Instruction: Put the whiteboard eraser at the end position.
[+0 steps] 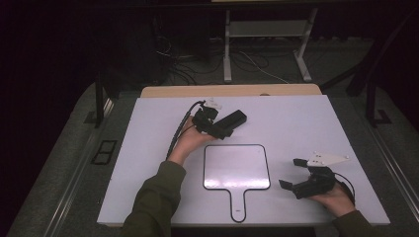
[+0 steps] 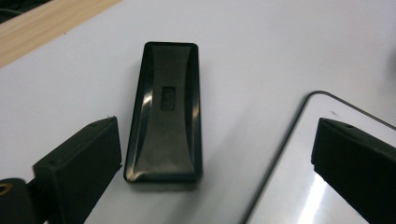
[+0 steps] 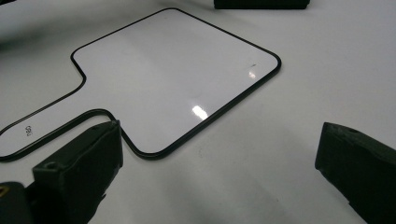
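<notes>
A black rectangular eraser lies flat on the white table, just ahead of my left gripper. Its jaws stand wide open, and the eraser's near end sits between them without touching either one. From above, the left gripper is at the table's far middle with the eraser beside it. A paddle-shaped whiteboard with a black rim lies in the middle, its handle pointing toward the person. My right gripper rests open to the right of the board, nothing between its jaws. In its own view, the right gripper faces the whiteboard.
A wooden strip runs along the table's far edge. Beyond it, on the dark floor, stand white desk legs and loose cables. Bare white tabletop stretches to the right of the eraser and behind the right gripper.
</notes>
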`<state>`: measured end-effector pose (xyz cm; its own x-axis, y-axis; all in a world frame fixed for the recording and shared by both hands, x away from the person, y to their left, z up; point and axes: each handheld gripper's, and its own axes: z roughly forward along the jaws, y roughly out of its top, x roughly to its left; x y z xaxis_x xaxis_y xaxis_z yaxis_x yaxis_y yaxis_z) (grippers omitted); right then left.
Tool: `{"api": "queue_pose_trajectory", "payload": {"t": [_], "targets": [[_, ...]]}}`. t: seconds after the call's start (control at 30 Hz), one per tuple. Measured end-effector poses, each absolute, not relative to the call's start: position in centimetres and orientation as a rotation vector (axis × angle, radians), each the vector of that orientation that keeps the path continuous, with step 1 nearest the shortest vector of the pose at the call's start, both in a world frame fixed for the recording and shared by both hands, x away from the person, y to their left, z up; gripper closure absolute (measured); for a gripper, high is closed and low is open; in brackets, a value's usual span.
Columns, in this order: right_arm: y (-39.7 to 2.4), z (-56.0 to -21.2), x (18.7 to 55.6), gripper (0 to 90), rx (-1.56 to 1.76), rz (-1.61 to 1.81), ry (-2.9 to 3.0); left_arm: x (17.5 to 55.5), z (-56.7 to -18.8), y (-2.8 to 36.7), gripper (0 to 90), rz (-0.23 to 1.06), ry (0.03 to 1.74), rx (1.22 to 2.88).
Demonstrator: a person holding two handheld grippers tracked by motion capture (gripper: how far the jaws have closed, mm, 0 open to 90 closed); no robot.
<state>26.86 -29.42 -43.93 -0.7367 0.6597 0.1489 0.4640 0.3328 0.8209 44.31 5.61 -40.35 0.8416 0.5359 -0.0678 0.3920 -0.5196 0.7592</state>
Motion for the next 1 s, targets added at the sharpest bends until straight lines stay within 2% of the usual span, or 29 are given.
{"api": "queue_pose_trajectory", "payload": {"t": [0.7, 1.0], "targets": [[-29.9, -44.3, 26.7, 0.0, 1.076, 1.388, 2.354, 34.6, -41.0, 10.9, 0.0, 0.247, 0.634, 2.105], [-29.6, -44.5, 26.4, 0.0, 1.074, 1.393, 2.364, 31.2, -41.6, 14.2, 0.0, 0.251, 0.667, 1.990]]}}
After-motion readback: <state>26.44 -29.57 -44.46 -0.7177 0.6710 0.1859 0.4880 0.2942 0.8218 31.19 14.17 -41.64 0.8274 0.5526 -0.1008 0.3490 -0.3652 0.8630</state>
